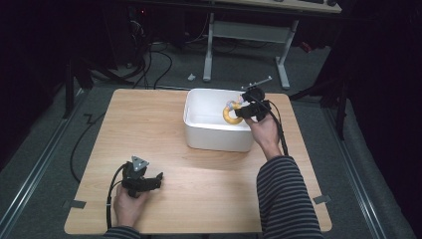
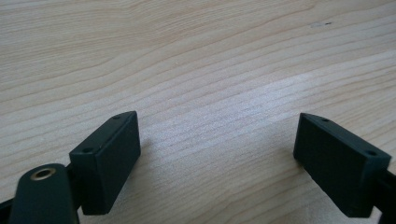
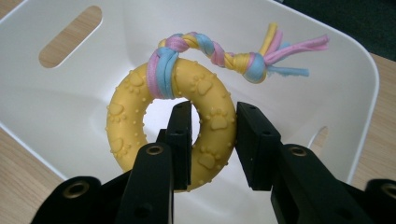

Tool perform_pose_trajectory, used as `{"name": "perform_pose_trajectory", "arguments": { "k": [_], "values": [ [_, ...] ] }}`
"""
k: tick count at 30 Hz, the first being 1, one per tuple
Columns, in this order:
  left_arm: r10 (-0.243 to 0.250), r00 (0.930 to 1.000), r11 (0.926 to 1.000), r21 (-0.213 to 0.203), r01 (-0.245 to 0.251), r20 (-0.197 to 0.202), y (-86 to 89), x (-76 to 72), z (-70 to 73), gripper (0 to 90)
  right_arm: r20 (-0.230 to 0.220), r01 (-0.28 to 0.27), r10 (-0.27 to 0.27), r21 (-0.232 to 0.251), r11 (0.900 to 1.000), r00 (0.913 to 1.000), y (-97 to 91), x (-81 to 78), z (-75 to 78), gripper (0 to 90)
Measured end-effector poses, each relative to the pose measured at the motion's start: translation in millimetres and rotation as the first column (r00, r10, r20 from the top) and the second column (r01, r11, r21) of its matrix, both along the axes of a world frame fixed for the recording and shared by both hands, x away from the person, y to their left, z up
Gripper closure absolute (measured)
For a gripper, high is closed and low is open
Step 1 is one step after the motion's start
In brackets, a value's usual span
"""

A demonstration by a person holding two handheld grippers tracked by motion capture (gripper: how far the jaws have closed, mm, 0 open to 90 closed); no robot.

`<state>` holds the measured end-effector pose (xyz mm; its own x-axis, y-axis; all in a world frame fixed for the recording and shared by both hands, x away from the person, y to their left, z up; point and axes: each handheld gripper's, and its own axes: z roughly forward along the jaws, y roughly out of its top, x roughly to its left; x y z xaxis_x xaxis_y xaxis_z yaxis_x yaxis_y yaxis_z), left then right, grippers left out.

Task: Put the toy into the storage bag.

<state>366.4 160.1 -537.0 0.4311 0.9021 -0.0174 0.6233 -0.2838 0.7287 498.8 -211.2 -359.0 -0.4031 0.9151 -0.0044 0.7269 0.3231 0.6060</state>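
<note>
Ring toy [image 3: 170, 123] clamped in right claw [image 3: 212, 140], held over white bin [image 3: 345, 93]; likely drop remains. Left claw [image 2: 217, 158] open, empty, on surface [image 2: 196, 56].

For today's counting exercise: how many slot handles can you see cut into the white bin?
2: one slot in the bin wall at upper left of the right gripper view, another low at right. Others may be hidden.

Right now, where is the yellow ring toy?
The yellow ring toy is clamped in the right gripper, held over the white bin at the table's far right.
</note>
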Motion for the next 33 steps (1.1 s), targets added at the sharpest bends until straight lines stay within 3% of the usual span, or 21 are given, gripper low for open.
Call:
{"name": "perform_pose_trajectory", "arguments": {
  "k": [15,33],
  "values": [
    [-0.002,1.0,1.0,0.001,0.002,-0.001,0.1,0.0,0.1,14.9,-0.053,0.001,-0.001,0.0,1.0,0.9986,4.7,8.6,-17.1,68.2],
    [-0.002,1.0,1.0,0.001,0.002,-0.001,0.1,0.0,0.0,14.9,-0.104,-0.045,0.042,-0.03,0.9985,0.9937,10.2,9.2,-28.9,68.1]
  ]
}}
